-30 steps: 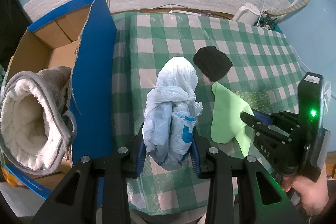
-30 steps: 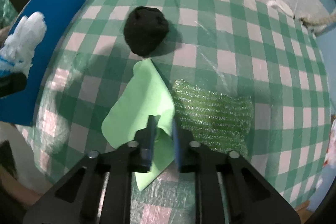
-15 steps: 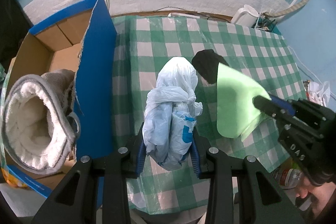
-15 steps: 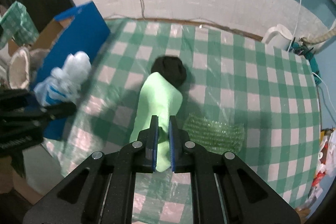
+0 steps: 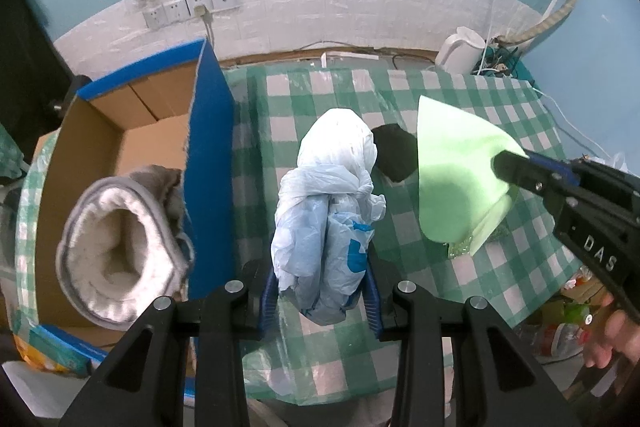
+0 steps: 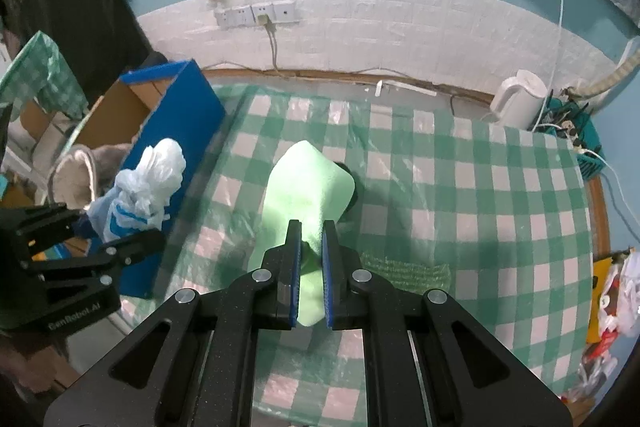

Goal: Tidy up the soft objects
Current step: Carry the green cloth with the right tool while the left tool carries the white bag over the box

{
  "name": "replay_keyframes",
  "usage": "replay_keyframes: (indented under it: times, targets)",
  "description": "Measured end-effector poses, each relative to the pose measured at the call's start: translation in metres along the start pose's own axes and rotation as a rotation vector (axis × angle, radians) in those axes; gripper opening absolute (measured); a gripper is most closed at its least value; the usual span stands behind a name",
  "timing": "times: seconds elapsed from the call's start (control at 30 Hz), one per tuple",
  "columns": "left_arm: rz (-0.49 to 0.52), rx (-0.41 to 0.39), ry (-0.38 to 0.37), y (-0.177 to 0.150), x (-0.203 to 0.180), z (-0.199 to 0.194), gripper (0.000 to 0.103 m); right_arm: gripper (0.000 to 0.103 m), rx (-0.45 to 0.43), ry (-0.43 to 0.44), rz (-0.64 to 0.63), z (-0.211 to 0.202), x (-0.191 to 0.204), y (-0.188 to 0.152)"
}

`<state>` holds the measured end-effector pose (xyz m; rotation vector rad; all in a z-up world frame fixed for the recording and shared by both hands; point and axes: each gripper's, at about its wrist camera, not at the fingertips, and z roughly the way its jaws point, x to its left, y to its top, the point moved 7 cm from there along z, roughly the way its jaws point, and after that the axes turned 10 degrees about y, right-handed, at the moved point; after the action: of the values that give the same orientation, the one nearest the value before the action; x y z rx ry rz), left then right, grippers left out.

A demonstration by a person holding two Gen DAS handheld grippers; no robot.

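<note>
Fingers of the left gripper (image 5: 322, 291) clenched a plastic bag (image 5: 328, 203), the right gripper (image 6: 311, 259) a green cloth (image 6: 308, 183) at twelve o'clock; either limp load might slip free.

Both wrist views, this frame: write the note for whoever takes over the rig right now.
Left hand-held gripper: shut on the bunched plastic bag, held beside the cardboard box.
Right hand-held gripper: shut on the light green cloth, lifted above the checked table.
Done: fleece slipper is in the box.
Left: box both held items, then the black lump and green bubble wrap on the table.
</note>
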<state>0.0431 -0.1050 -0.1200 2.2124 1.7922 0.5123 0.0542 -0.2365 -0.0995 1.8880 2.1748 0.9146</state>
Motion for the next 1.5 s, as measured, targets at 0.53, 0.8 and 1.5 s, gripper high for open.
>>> replay_keyframes:
  times: [0.53, 0.8, 1.5]
  targets:
    - [-0.025, -0.113, 0.078, 0.017, 0.042, -0.039, 0.036, 0.008, -0.058, 0.041, -0.039, -0.015, 0.048, 0.041]
    - [-0.069, -0.133, 0.094, 0.017, 0.074, -0.047, 0.036, 0.008, -0.06, 0.07, -0.081, -0.007, 0.086, 0.057]
    - [-0.246, -0.088, 0.131, 0.001, 0.187, -0.026, 0.036, 0.008, -0.012, 0.156, -0.169, 0.044, 0.189, 0.096]
